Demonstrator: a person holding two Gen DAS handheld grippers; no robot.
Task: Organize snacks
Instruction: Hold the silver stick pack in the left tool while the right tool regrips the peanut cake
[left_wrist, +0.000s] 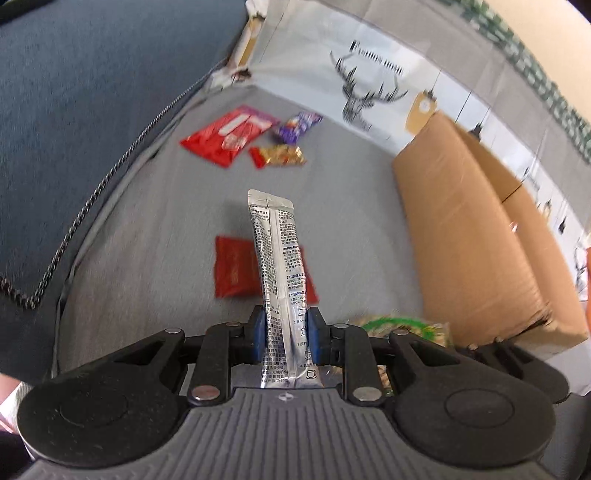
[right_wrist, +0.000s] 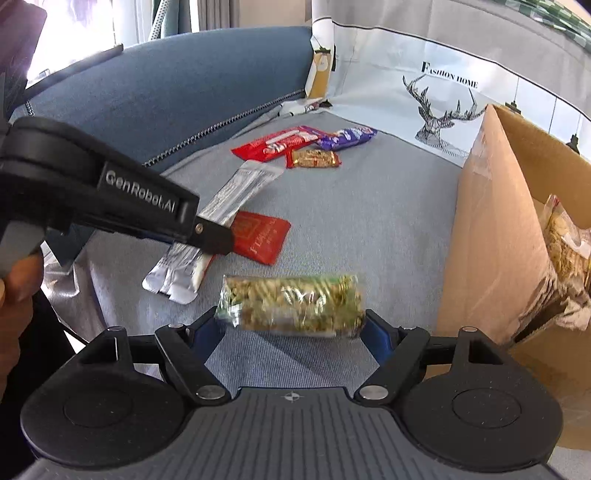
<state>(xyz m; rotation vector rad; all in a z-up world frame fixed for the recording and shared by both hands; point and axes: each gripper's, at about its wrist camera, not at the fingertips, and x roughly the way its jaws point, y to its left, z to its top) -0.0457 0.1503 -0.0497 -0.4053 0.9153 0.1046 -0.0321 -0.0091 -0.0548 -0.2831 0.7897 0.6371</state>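
on the grey cushion (right_wrist: 369, 221), beside the cardboard box (right_wrist: 495, 229), the left gripper (left_wrist: 285, 334) was clamped on a silver sachet (left_wrist: 280, 258) above a red packet (right_wrist: 260, 236). the right gripper (right_wrist: 295, 328) gripped a clear, green-edged snack pack (right_wrist: 291, 304) end to end. three more snacks (right_wrist: 306, 146) lay near the blue backrest (right_wrist: 166, 103).

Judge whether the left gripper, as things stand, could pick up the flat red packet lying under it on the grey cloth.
Probably not yet. The left gripper is shut on the silver sachet, so its jaws are occupied. The red packet itself lies uncovered on the cloth, so once the sachet is dropped the way looks free.
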